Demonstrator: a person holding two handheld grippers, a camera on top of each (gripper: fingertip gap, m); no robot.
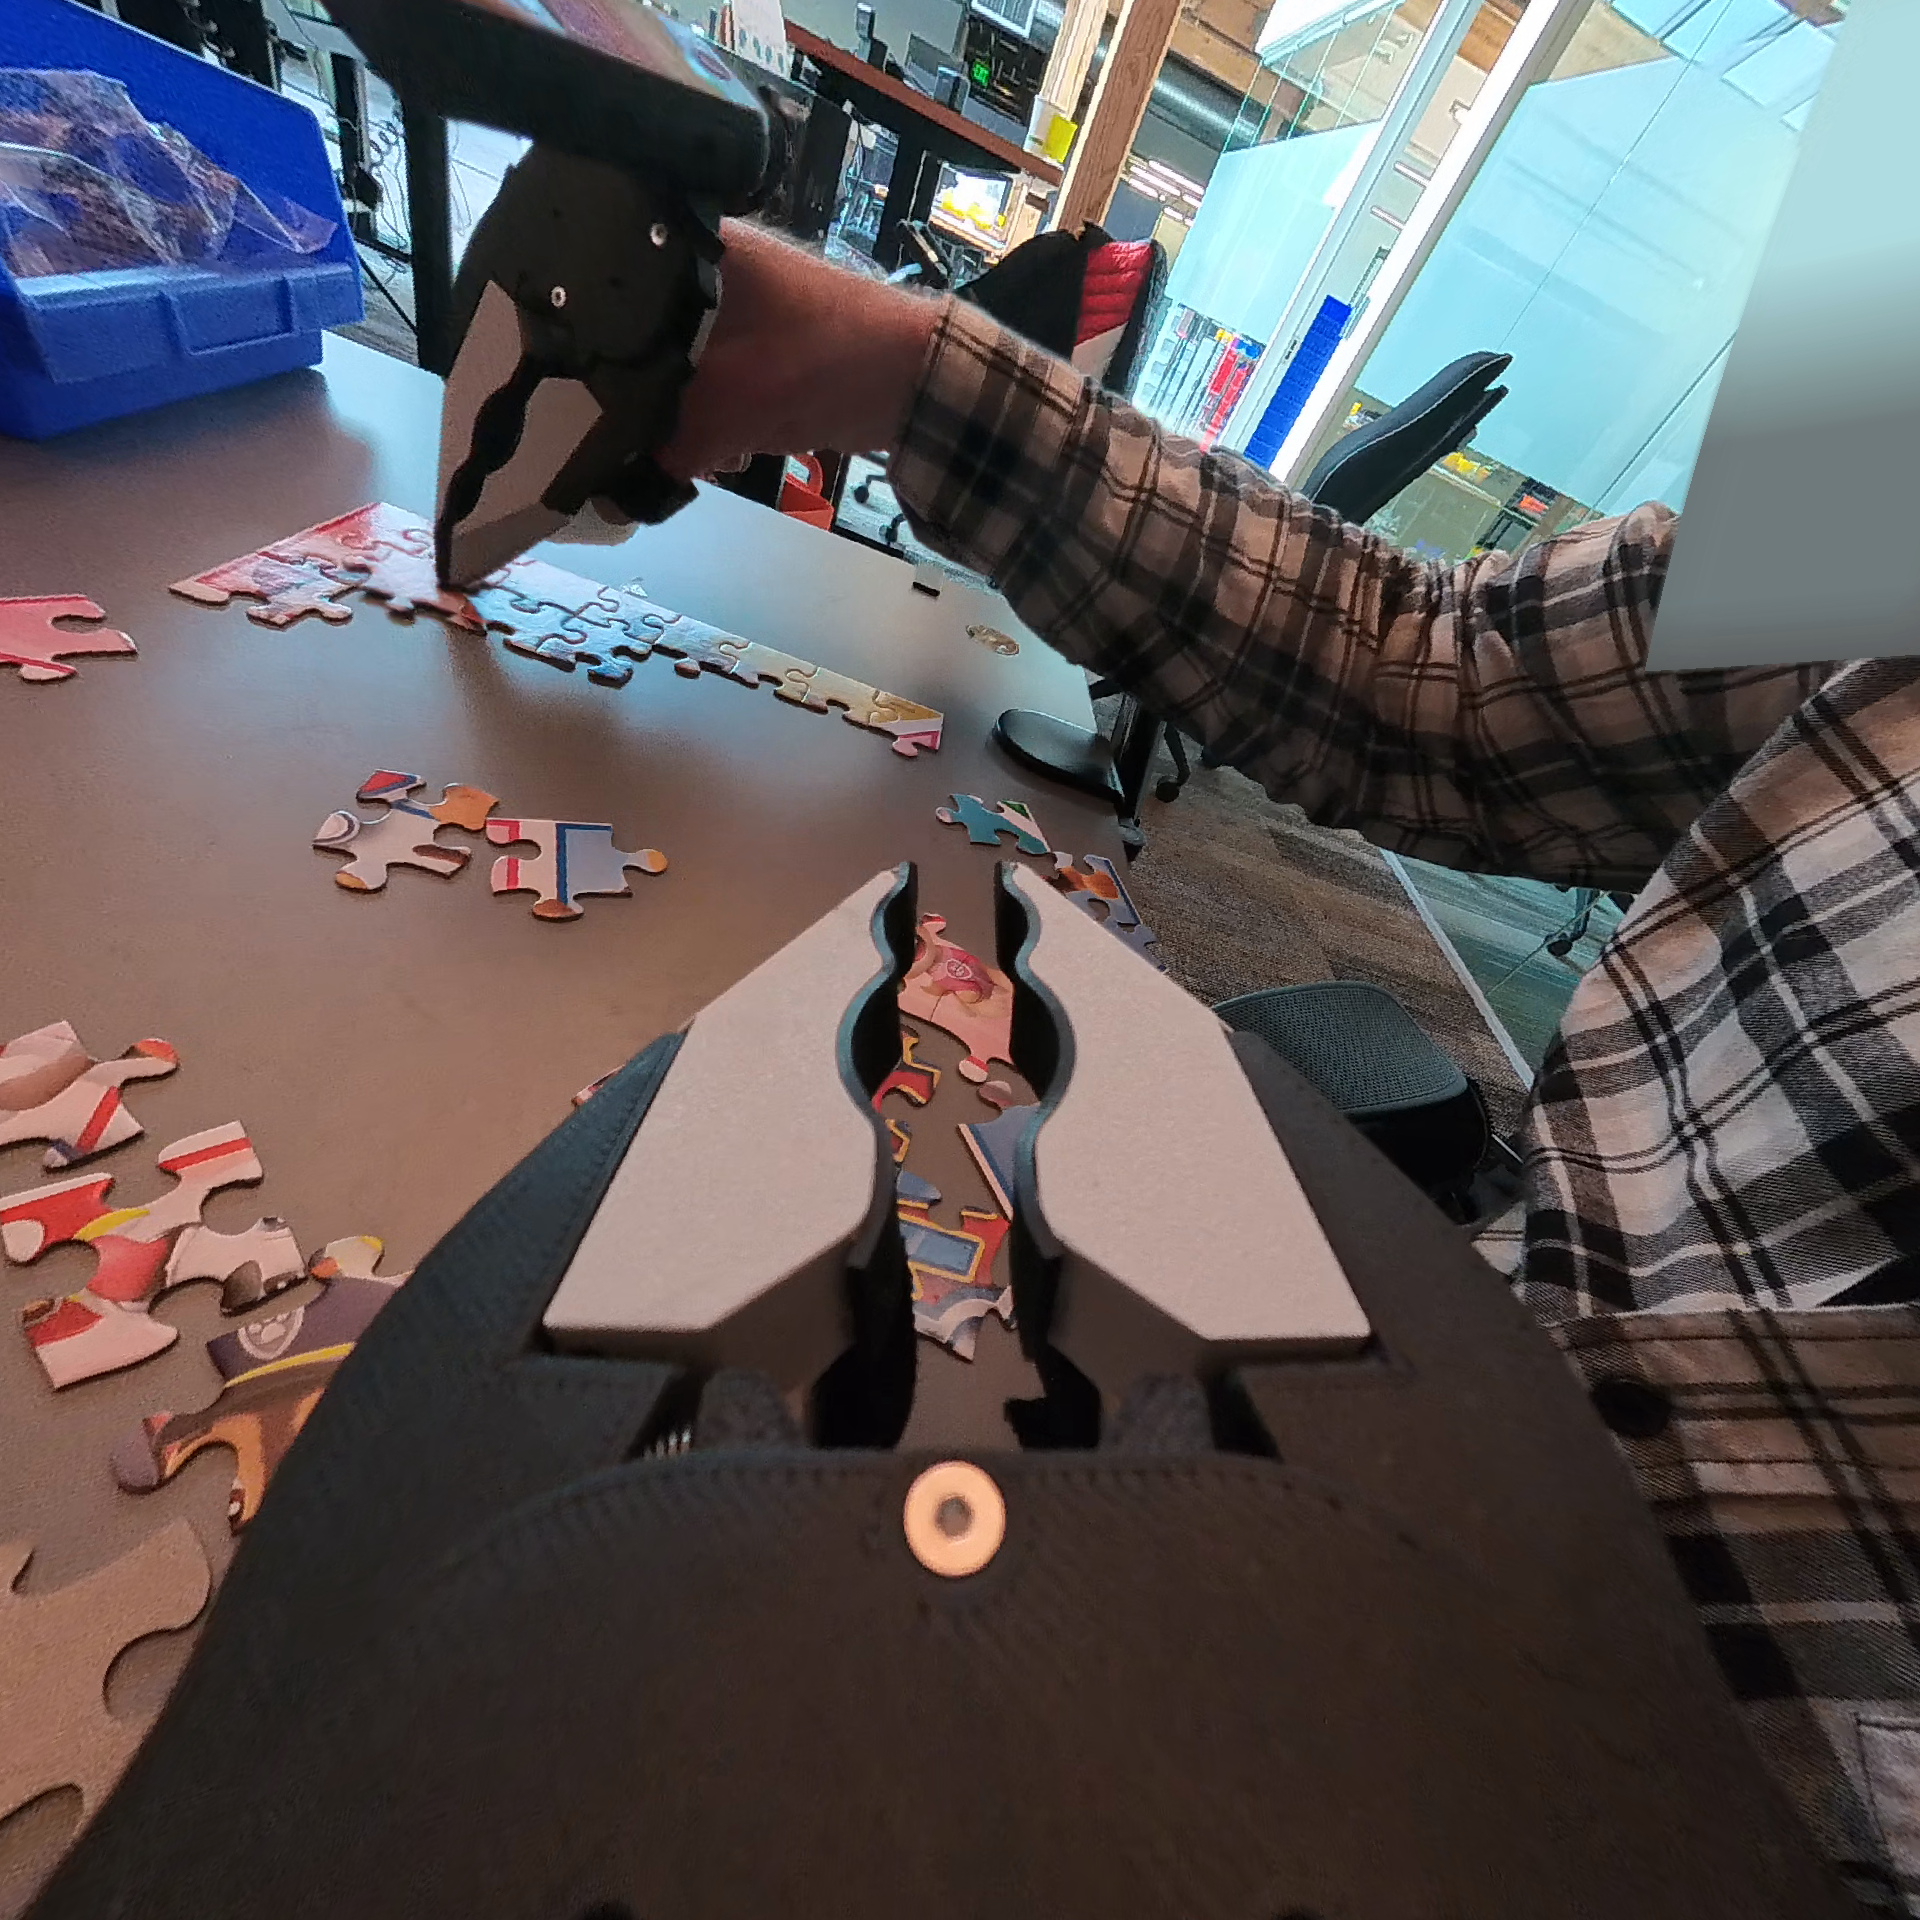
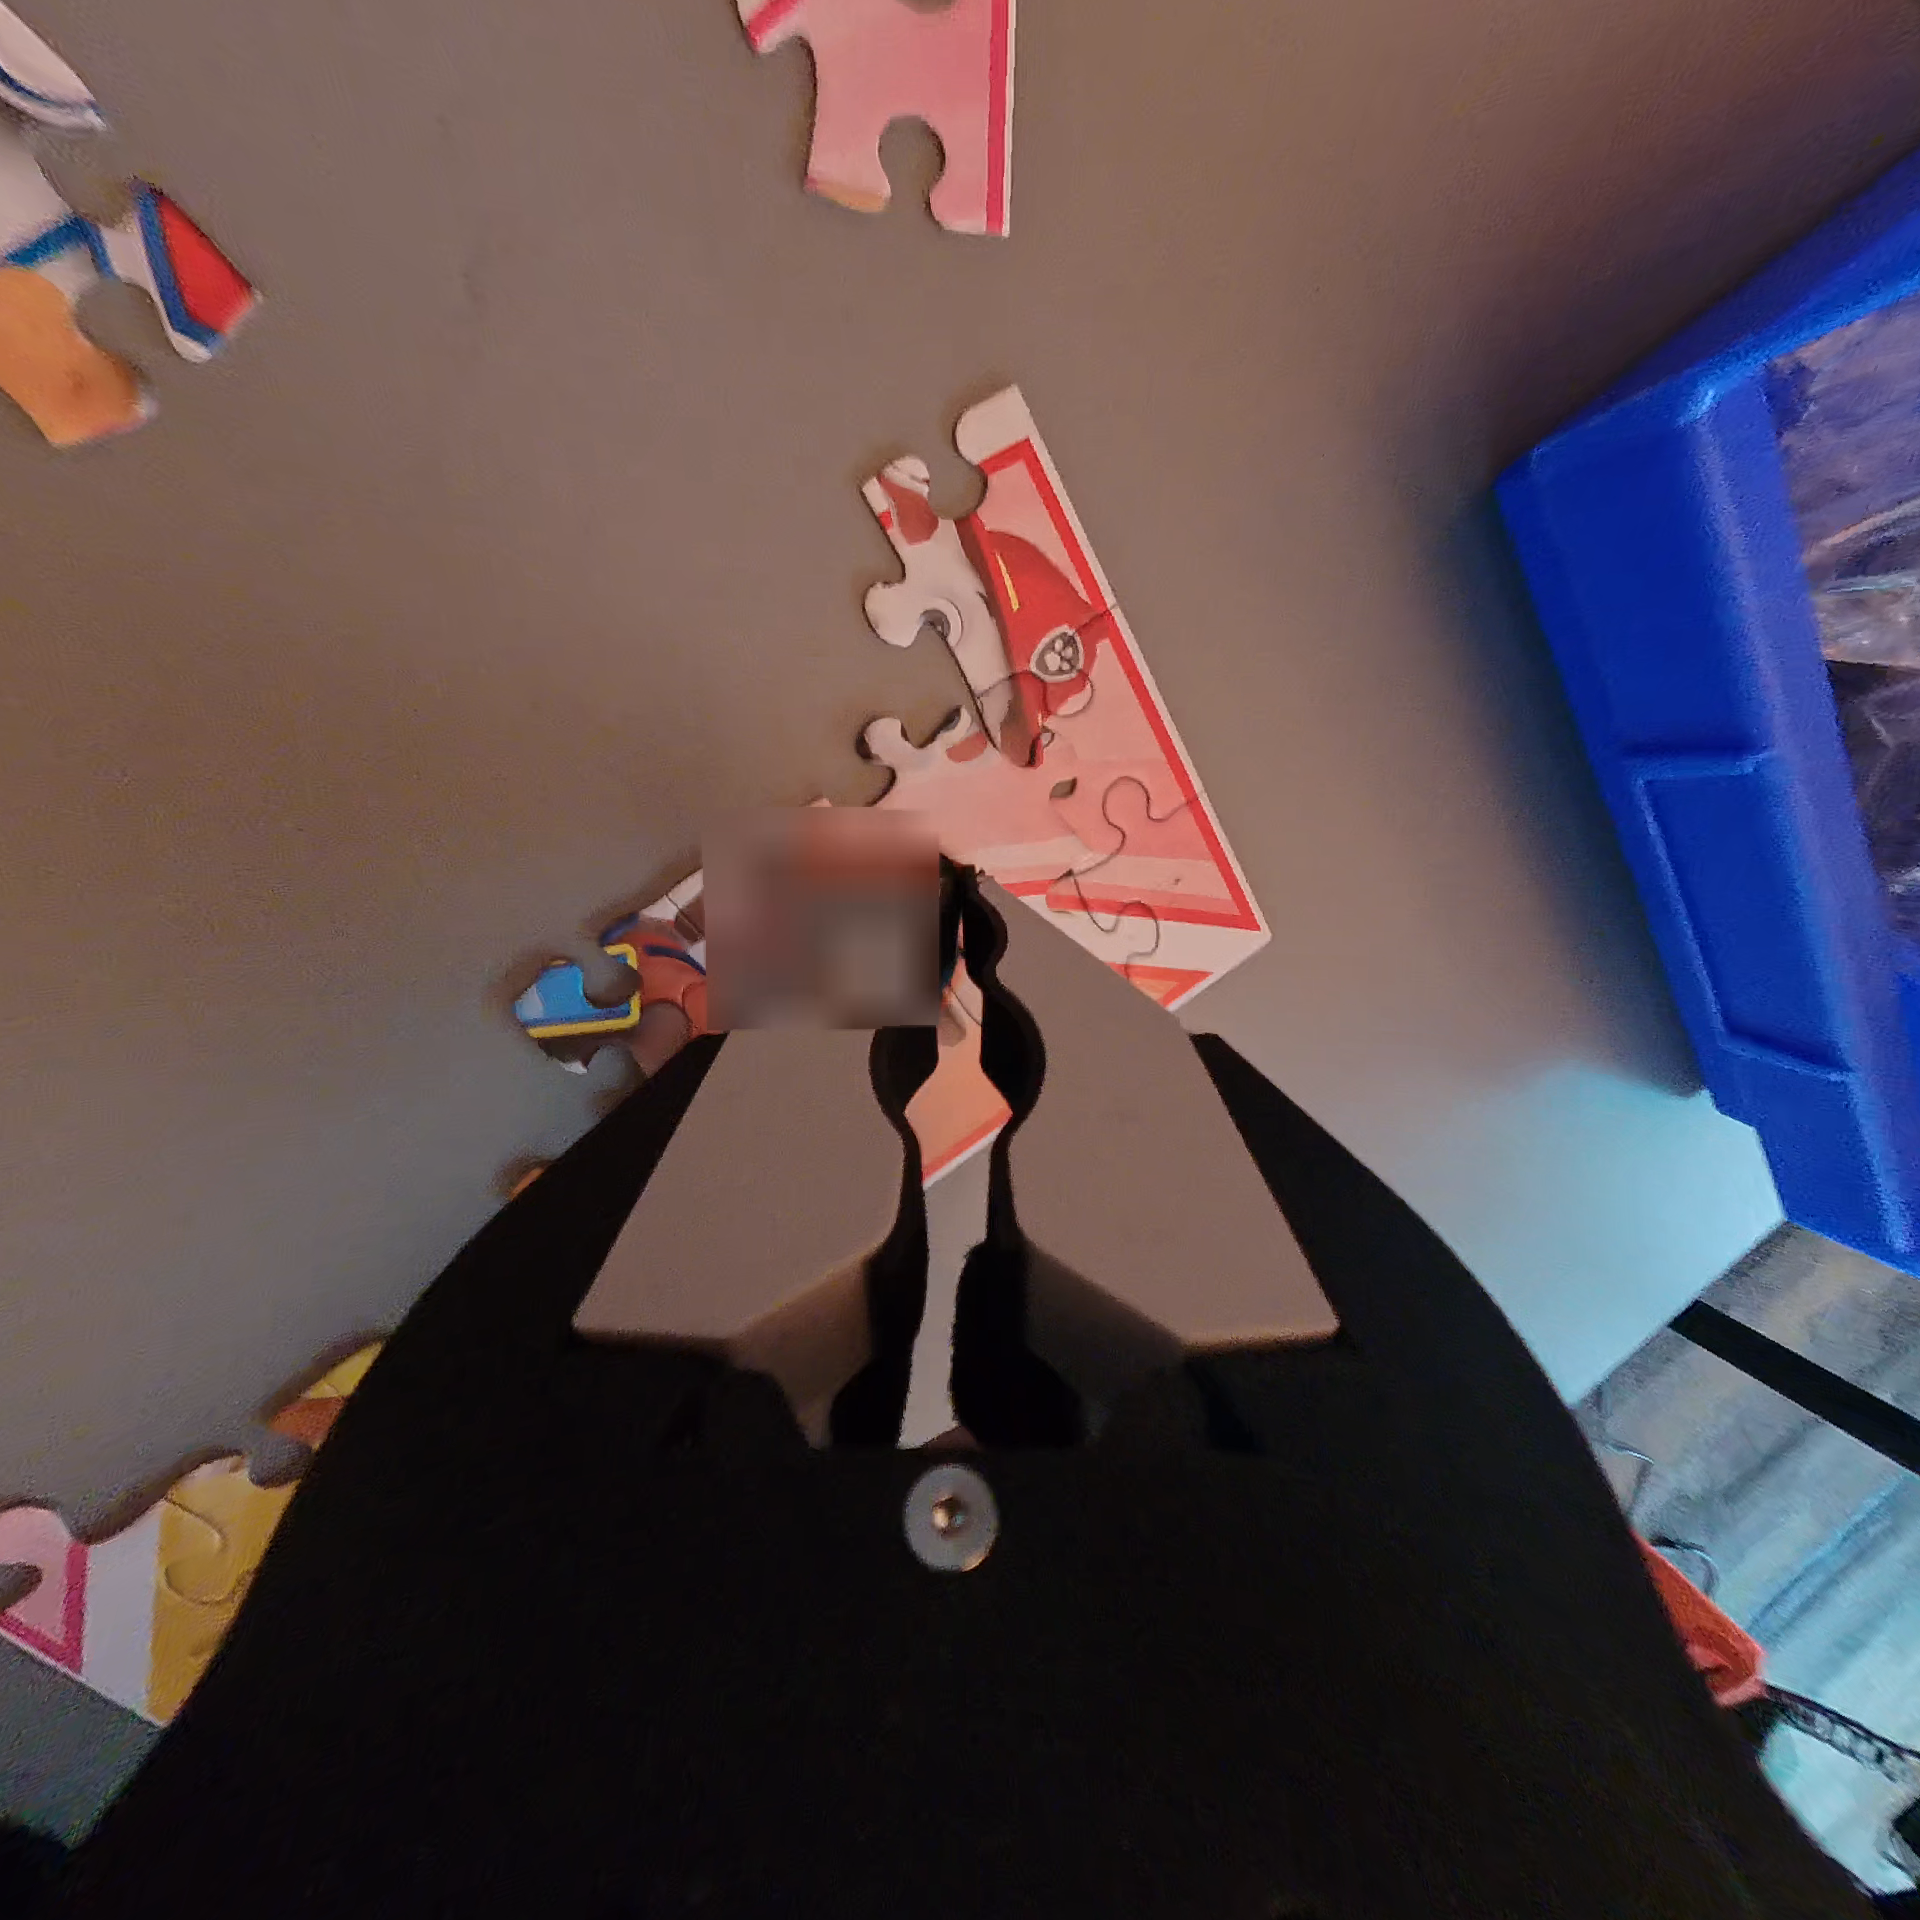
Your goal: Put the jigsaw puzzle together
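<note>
A partly joined strip of the jigsaw puzzle [image 1: 582, 623] lies on the brown table [image 1: 727, 790]. Its red-bordered corner shows in the right wrist view [image 2: 1122, 831]. My right gripper [image 1: 452, 582] points down with its tips together on that strip; in its own view [image 2: 951, 888] a mosaic patch hides one fingertip. My left gripper [image 1: 956, 878] hovers low near the table's right edge, fingers slightly apart with nothing between them. A pink loose piece [image 1: 961, 982] and other pieces lie on the table beneath it.
Loose pieces lie scattered about: a blue-white one [image 1: 566, 862], a teal one [image 1: 997, 821], a pink one [image 2: 925, 114] and several at the left [image 1: 125, 1247]. A blue bin [image 1: 156, 260] stands at the far left [image 2: 1714, 727]. A plaid sleeve [image 1: 1247, 582] reaches across. The tips of one gripper are about 30 cm away from the tips of the other.
</note>
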